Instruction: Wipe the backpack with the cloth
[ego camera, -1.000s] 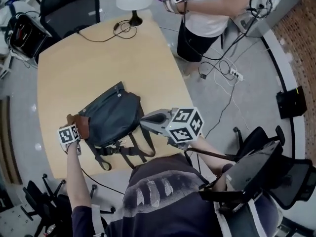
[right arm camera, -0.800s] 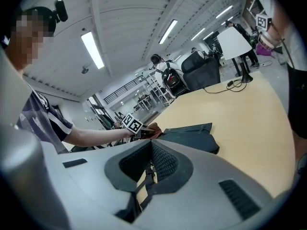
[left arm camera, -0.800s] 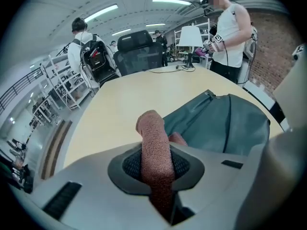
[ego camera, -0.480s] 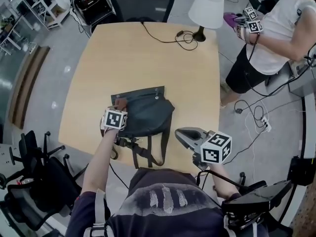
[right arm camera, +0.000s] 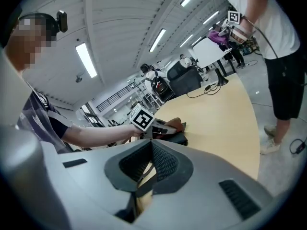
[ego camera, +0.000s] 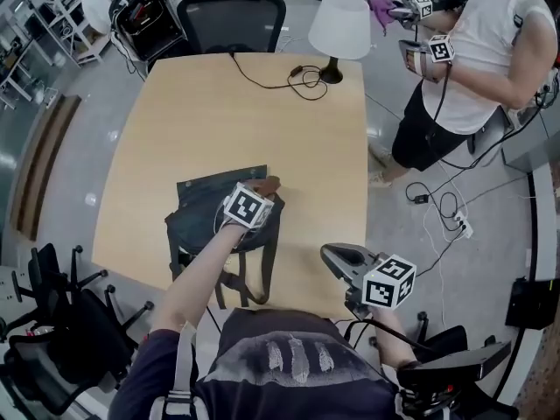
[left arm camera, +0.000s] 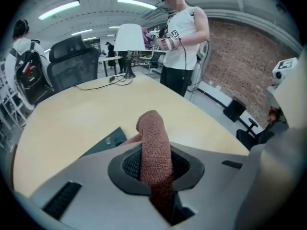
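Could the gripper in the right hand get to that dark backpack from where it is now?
Probably yes. The right gripper hovers at the edge of the table, beside the backpack, only bare wood between. The left gripper, holding the cloth, covers one corner.

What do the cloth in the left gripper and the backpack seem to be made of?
The cloth looks like reddish-brown terry or microfibre: its surface is nubby and matte. The backpack seems dark woven fabric, perhaps nylon or canvas, matte and slumped soft.

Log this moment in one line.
left tool: shut on cloth, at backpack edge | right tool: shut, empty, clear of backpack
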Tool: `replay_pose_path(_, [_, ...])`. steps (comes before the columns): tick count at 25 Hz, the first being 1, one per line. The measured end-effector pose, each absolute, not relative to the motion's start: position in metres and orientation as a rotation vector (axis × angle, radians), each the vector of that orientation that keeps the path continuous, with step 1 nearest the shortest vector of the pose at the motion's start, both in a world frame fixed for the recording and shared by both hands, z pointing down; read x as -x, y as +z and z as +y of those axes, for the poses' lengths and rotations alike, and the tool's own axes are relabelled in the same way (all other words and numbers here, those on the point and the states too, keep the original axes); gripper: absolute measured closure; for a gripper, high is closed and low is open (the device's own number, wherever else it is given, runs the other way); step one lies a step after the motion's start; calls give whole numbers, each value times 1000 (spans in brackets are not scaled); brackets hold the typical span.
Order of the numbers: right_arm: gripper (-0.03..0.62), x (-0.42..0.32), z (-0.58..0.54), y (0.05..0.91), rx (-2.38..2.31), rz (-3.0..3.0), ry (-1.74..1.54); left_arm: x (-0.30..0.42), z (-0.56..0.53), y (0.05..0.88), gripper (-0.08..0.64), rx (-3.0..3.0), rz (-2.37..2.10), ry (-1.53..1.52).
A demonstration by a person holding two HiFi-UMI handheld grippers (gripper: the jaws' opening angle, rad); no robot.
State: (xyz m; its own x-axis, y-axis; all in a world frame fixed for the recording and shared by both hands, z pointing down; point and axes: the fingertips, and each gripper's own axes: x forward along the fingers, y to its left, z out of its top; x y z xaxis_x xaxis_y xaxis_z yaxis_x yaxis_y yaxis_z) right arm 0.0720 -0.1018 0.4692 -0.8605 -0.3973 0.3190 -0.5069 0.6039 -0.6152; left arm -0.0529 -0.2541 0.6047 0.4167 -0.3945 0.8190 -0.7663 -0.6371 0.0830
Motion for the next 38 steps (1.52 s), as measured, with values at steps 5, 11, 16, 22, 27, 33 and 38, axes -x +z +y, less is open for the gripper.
replay_pose_path(5, [588,-89,-104,473,-766,-2682,1127,-23,-239,554,492,-2310,-742,648])
replay_pose_path(11, [588,-72,-106,477,-646,-2696,1115,37,-247,574,492,-1968,-970,477])
replay_pose_path(16, [588,-59,-108,479,-564,-2695,1098,100,-231,606,492,-1893,-1132,671])
replay_pose_path(22, [588,-38,-106,476,-481,-2695,1073,149,-208,606,492,-1917,-1247,825])
replay_pose_path(27, [588,-21,-103,482,-398,-2680,1075,203,-187,609,492,-1861,-1385,839])
replay_pose_path(33, [588,3,-95,491,-337,-2654,1077,258,-165,616,492,-1810,-1480,833])
replay_pose_path(38, [588,21,-88,476,-323,-2704,1011,302,-144,620,492,-1787,-1514,846])
